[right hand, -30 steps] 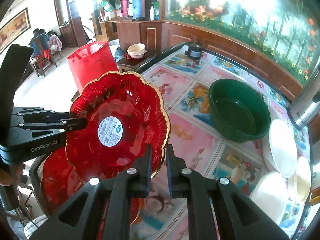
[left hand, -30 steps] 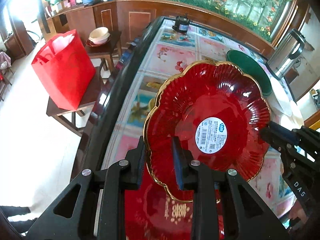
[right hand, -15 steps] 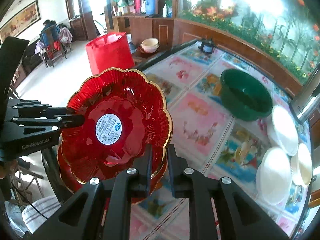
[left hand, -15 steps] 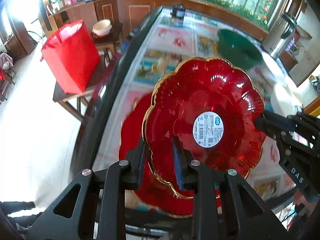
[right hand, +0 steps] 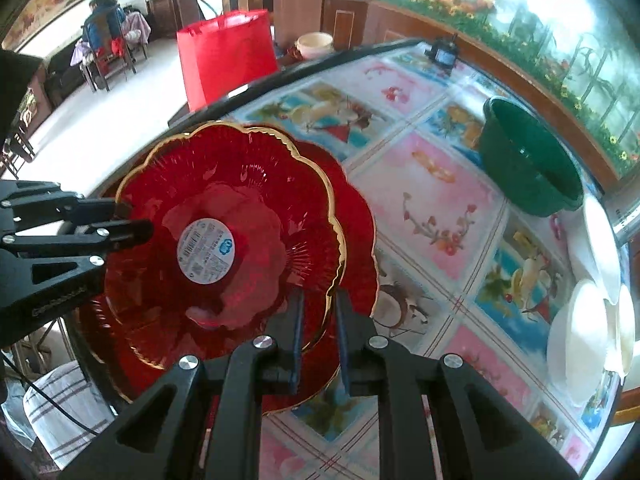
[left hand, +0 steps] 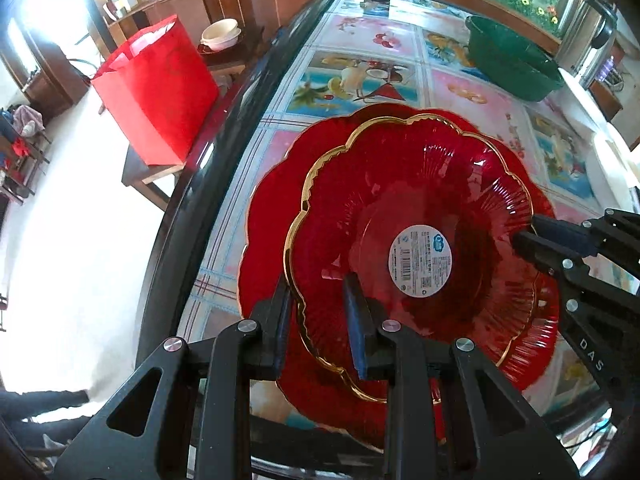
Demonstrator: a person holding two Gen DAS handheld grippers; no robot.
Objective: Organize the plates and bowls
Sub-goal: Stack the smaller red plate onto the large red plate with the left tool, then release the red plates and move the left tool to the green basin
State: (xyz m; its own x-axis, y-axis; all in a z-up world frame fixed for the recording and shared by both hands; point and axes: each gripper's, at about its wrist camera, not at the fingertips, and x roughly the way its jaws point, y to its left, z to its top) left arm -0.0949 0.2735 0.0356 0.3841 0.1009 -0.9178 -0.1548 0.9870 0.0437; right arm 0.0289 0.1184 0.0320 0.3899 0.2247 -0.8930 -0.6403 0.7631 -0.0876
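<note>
A red scalloped glass plate with a gold rim and a round white label (left hand: 420, 216) (right hand: 224, 216) is held by both grippers. My left gripper (left hand: 320, 316) is shut on its near rim; it shows at the left in the right wrist view (right hand: 132, 220). My right gripper (right hand: 318, 320) is shut on the opposite rim, seen at the right in the left wrist view (left hand: 528, 236). The plate hangs just above a second, larger red plate (left hand: 272, 208) (right hand: 360, 248) that lies near the table edge.
The table has a picture-tile top (left hand: 360, 76) and a dark rim (left hand: 208, 168). A green basin (left hand: 508, 60) (right hand: 528, 164) stands farther back. White plates (right hand: 580, 328) lie at the right. A red bag (left hand: 156, 88) stands on a low side table.
Both grippers have carried the labelled plate down and towards the table edge, so it now sits nearly centred over the lower red plate.
</note>
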